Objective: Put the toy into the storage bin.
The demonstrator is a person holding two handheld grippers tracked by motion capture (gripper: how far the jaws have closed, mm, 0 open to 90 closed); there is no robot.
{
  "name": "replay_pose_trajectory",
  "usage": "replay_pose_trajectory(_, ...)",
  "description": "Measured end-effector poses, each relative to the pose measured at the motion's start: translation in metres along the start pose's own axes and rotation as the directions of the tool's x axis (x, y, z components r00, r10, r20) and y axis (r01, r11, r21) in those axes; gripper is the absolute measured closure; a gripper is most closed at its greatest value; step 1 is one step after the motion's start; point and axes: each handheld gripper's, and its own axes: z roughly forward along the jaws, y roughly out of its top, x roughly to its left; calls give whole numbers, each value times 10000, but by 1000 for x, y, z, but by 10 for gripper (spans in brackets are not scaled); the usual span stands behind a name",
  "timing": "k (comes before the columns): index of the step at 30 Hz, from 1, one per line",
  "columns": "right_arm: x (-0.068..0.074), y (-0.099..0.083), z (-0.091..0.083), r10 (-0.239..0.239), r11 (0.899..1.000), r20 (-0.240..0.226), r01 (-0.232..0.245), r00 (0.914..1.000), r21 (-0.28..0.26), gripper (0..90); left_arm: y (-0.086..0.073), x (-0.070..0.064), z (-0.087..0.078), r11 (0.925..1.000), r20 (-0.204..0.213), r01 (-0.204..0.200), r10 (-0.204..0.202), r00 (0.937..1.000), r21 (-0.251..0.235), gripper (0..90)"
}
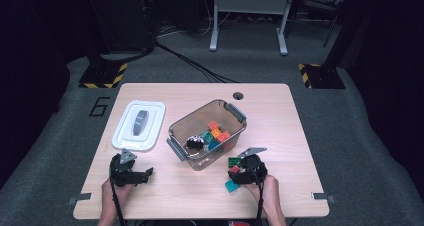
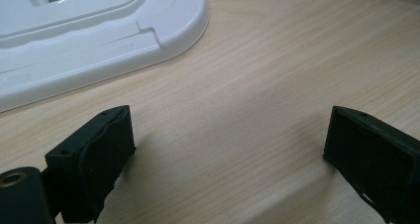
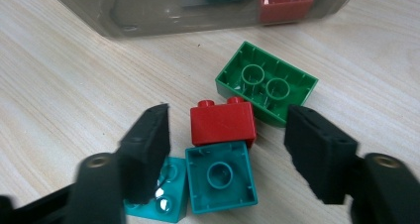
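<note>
1. While the right gripper [image 3: 225, 135] hangs low over the wooden table [image 1: 280, 116], its jaws stand apart with nothing gripped, and a red block [image 3: 223, 124] sits in the gap between them.
2. That red block lies on its side, studs pointing away from the camera, with a teal block [image 3: 221, 177] touching it on the near side, hollow underside up.
3. A second, lighter teal block [image 3: 168, 194] lies partly under the left jaw in the right gripper view.
4. A green block [image 3: 266, 83] rests upside down just beyond the red one, near the wall of the clear bin [image 1: 176, 131].
5. Inside the bin lie more coloured blocks [image 1: 216, 132].
6. The left gripper [image 2: 230, 140] sits on bare table at the near left, jaws spread wide and released, just beside the white lid [image 2: 99, 40].
</note>
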Motion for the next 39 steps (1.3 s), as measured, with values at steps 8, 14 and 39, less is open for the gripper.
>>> replay_pose_trajectory(8, 8, 4, 5, -612, 9977, 342, 601, 9975, 319, 486, 0, 0, 0, 10000, 12, -21, 21, 10000, 13, 50)
replay_pose_trajectory(14, 13, 4, 9, -754, 9958, 520, 725, 9958, 560, 582, 0, 0, 0, 10000, -7, 0, 0, 10000, -2, 50)
replay_pose_trajectory(39, -1, 10, -16, -463, 9979, 409, 481, 9981, -436, 588, 0, 0, 0, 10000, -8, -5, 5, 10000, -3, 51)
